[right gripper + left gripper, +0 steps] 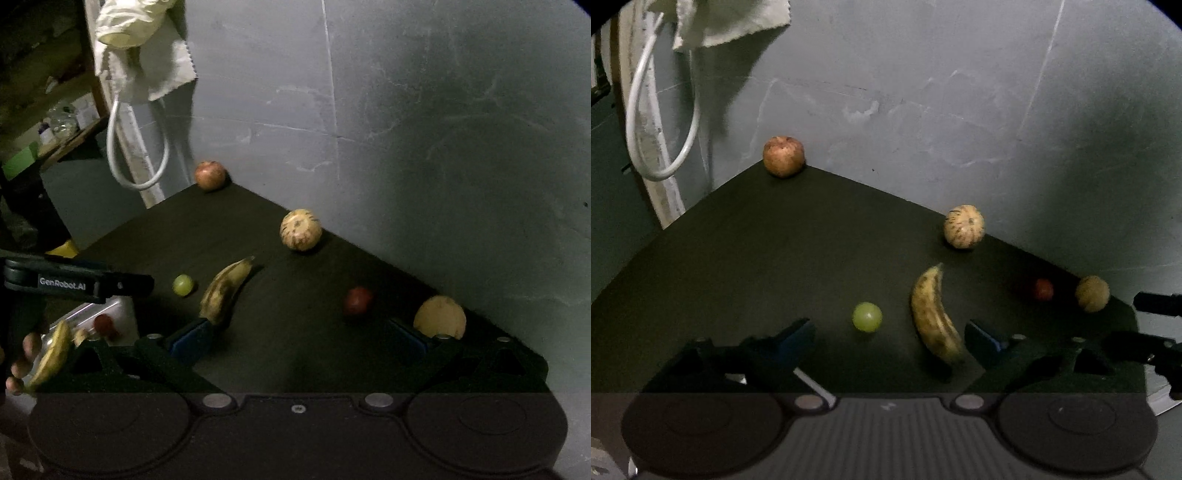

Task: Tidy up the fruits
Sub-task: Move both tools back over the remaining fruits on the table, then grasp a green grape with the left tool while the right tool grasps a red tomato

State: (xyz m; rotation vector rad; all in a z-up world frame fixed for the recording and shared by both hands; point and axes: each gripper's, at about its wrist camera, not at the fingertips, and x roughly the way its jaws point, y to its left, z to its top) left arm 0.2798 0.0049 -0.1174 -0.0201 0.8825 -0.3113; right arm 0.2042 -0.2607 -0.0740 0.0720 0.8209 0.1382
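Observation:
My left gripper (890,336) is open low over the dark table (757,258). A green grape (867,316) and a spotted banana (934,321) lie between its blue-padded fingers, untouched. My right gripper (299,334) is open too. A small red fruit (358,300) lies ahead in its gap, the banana (225,291) ends by its left finger, and a tan round fruit (439,317) sits against its right finger. A striped melon-like fruit (964,227) lies by the wall, and a reddish-brown round fruit (783,156) sits at the far corner.
A metal tray (118,308) at the lower left of the right wrist view holds another banana and a red fruit, with a person's fingers (22,354) beside it. A grey wall (960,110) backs the table. A cloth (731,22) and a white cable loop (665,110) hang at left.

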